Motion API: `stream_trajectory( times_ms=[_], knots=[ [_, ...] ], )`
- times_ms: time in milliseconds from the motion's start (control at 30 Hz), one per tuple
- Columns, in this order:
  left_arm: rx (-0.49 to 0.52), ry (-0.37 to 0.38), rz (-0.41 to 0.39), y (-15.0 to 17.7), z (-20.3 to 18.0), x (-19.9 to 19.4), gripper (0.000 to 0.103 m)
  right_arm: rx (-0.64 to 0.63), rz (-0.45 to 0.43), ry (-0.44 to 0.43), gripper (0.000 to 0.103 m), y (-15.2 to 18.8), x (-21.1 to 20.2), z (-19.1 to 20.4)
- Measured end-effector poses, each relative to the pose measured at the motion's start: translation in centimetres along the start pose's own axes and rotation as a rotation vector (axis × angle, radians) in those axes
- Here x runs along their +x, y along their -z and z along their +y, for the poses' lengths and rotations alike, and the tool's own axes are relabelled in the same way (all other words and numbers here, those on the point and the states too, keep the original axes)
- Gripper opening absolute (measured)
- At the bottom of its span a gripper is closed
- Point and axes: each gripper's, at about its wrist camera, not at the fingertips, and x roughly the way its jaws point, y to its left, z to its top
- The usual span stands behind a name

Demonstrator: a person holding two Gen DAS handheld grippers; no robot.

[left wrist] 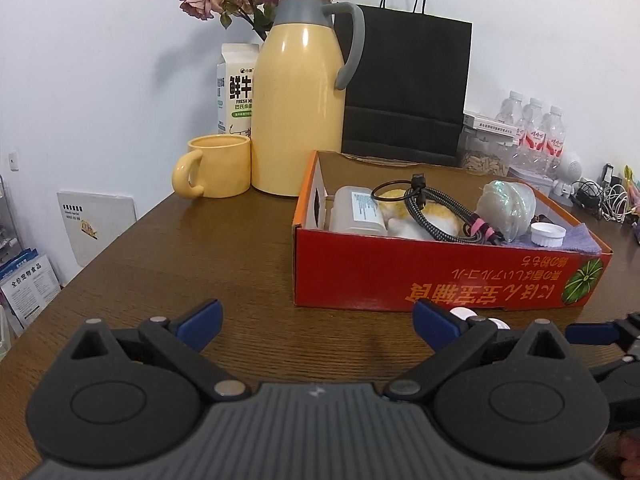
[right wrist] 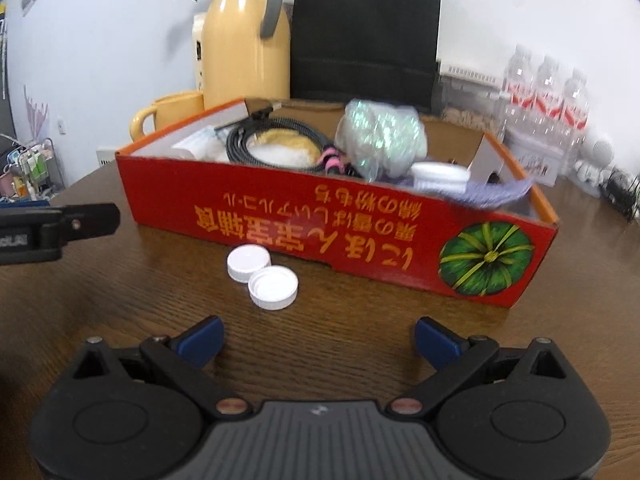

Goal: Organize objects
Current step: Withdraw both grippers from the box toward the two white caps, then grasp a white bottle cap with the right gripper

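Reaching with both my right gripper (right wrist: 316,340) and left gripper (left wrist: 316,322) spread empty, I could knock the two touching caps (right wrist: 262,276) under the red box (right wrist: 320,224).

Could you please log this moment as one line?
left gripper: open | right gripper: open | two caps: on table, outside box

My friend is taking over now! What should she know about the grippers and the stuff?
Left hand-held gripper: open, empty, above the table.
Right hand-held gripper: open, empty, facing the caps.
Red box already holds a cable, a shiny bag, a plastic case and a white cap.
Left to do: two white caps lie on the table before the box; they probably go in.
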Motion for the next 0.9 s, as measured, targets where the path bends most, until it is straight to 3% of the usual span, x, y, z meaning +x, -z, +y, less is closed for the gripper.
stream_trajectory(
  times_ms=[367, 433, 533, 600, 900],
  knots=[
    [-0.001, -0.002, 0.012, 0.0, 0.0, 0.1, 0.103, 0.046, -0.005, 0.012, 0.103, -1.3, 2.0, 0.6],
    [0.000, -0.002, 0.013, 0.1, 0.0, 0.2, 0.103, 0.043, -0.013, 0.005, 0.094, -1.4, 2.0, 0.7],
    [0.000, -0.004, 0.016, 0.1, 0.0, 0.3, 0.103, 0.020, -0.043, -0.024, 0.062, -1.4, 1.7, 1.2],
    [0.000, -0.005, 0.018, 0.1, 0.0, 0.3, 0.103, 0.007, -0.058, -0.060, 0.028, -1.4, 1.4, 1.3],
    [0.000, -0.010, 0.038, 0.3, 0.0, 0.9, 0.103, 0.011, -0.107, -0.037, 0.027, -1.3, 0.2, 1.2]
  ],
)
